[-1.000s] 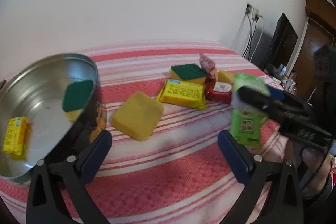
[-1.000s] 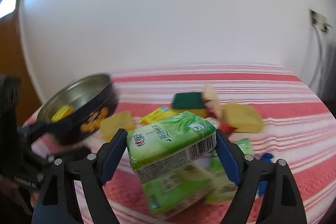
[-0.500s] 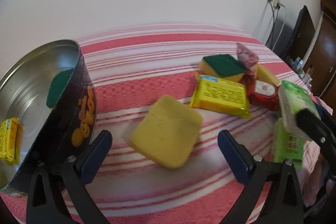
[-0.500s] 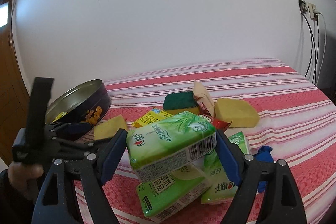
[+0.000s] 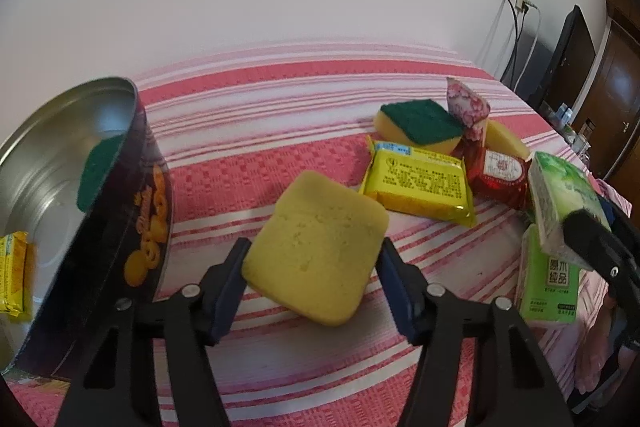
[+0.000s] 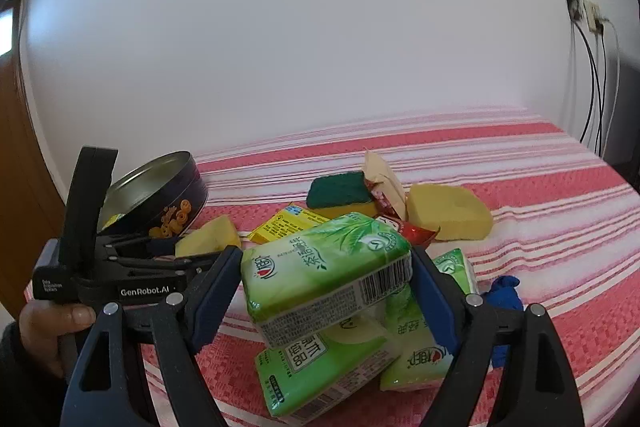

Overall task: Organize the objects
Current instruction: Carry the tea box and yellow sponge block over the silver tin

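We read "GenRobot.AI" in white on the left gripper point(image 6: 160, 251) body, at the near left; the packet labels stay illegible to us.

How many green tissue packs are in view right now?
3. The held pack sits clamped in the right hand-held gripper; the lower pack lies on the cloth beneath it; the side pack lies to its right. More may be hidden underneath.

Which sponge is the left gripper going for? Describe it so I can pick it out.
Start at the round cookie tin on the striped cloth. Just right of it lies a plain yellow sponge, between the closing fingers of the left gripper. Unlike the sponge farther back, it has no green scouring layer.
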Demonstrator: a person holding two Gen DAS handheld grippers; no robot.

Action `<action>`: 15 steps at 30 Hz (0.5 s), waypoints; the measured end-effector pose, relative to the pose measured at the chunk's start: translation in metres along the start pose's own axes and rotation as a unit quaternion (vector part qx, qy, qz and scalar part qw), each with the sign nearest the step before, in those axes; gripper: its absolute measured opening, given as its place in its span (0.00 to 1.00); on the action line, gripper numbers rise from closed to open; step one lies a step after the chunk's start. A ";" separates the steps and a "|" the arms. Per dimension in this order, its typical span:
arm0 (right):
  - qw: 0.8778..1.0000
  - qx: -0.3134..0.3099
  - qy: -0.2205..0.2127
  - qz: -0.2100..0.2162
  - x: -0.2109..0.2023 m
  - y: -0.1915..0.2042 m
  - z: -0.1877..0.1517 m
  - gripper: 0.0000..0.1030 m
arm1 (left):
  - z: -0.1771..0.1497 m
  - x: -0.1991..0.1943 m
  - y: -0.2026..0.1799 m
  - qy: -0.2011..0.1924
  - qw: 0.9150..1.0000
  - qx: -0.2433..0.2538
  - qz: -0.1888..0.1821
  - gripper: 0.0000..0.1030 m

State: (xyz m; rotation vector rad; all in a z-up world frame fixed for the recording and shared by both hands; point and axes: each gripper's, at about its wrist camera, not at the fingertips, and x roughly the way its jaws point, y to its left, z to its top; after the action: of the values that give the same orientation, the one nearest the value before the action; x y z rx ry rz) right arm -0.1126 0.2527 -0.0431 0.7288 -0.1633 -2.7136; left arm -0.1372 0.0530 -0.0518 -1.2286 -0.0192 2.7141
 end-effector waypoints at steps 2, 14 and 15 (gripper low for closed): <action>1.000 -0.001 -0.008 0.002 -0.003 0.000 0.000 0.82 | 0.001 -0.004 0.000 -0.012 1.000 0.001 0.002 0.60; 0.999 -0.009 -0.039 0.014 -0.015 0.002 -0.001 0.82 | 0.002 -0.020 0.000 -0.061 0.998 0.009 0.008 0.60; 0.999 -0.010 -0.041 0.014 -0.016 0.003 -0.001 0.82 | 0.002 -0.022 0.000 -0.063 0.998 0.008 0.008 0.60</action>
State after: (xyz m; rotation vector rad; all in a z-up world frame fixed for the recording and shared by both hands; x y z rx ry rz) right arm -0.0984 0.2555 -0.0365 0.6048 -0.1648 -2.7153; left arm -0.1247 0.0499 -0.0341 -1.0569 -0.0025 2.7963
